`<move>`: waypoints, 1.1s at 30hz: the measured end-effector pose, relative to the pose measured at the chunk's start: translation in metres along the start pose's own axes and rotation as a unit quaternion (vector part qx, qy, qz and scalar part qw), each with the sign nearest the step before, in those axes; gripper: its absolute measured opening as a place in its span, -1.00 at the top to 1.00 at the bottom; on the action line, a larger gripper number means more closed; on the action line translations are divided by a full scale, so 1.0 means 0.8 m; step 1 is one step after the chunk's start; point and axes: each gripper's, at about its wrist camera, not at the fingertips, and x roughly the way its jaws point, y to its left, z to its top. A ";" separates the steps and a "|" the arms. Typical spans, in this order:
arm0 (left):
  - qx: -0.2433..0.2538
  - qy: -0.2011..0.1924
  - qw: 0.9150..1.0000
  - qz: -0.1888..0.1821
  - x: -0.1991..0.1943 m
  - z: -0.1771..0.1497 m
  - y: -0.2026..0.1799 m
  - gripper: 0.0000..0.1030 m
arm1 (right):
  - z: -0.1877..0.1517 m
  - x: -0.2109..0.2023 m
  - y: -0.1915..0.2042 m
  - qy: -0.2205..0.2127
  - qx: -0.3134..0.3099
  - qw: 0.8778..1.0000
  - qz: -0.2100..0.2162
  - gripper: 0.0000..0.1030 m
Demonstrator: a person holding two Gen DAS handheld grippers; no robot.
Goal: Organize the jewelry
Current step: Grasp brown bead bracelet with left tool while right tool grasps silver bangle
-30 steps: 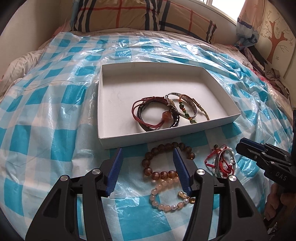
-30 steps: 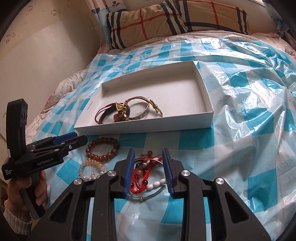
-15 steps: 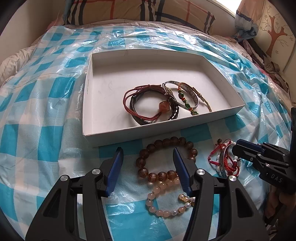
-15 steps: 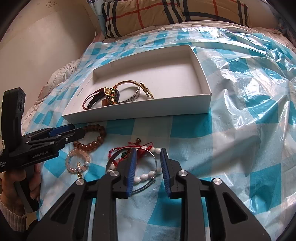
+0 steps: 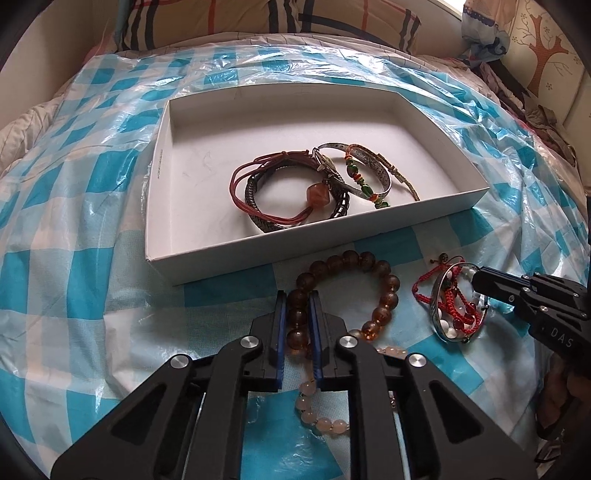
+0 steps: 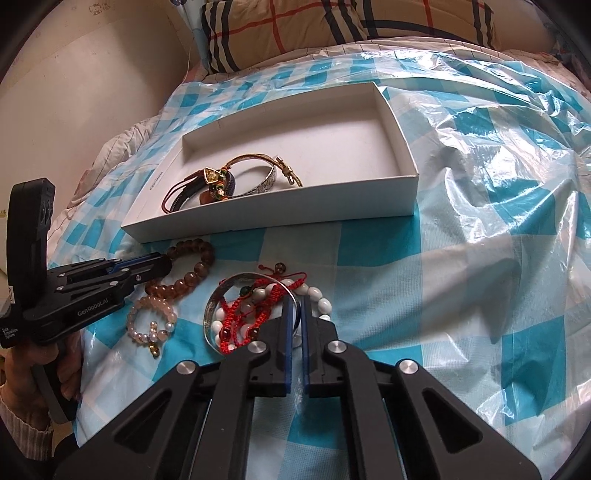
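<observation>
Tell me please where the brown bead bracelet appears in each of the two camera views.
Left wrist view: brown bead bracelet at lower centre, its left side between the closing left gripper pads.
Right wrist view: bracelet at left of centre, beside the left gripper tip.
Shared landmark: white box, just beyond the bracelet.

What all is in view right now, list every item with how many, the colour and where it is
box: 1, white, middle of the checked sheet
bracelets in box: a tangled few, red, dark, silver, near front wall
brown bead bracelet: 1, in front of box
pink bead bracelet: 1, nearest the camera
silver bangle with red cords and white beads: 1 bundle, right of the bead bracelets
pillow: 1, tan plaid, far end
left tool: closing on brown beads
right tool: shut on bangle
</observation>
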 end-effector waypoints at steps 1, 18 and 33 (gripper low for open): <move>0.001 -0.001 1.000 0.001 -0.002 -0.001 -0.001 0.79 | 0.000 -0.003 0.000 -0.003 0.002 1.000 0.001 0.90; 0.001 -0.033 0.999 0.000 -0.043 -0.006 -0.009 0.79 | 0.000 -0.027 0.006 -0.025 0.014 0.999 0.019 0.90; -0.036 -0.085 0.995 -0.041 -0.101 0.004 0.005 0.79 | 0.011 -0.061 0.010 -0.068 0.022 0.997 0.036 0.90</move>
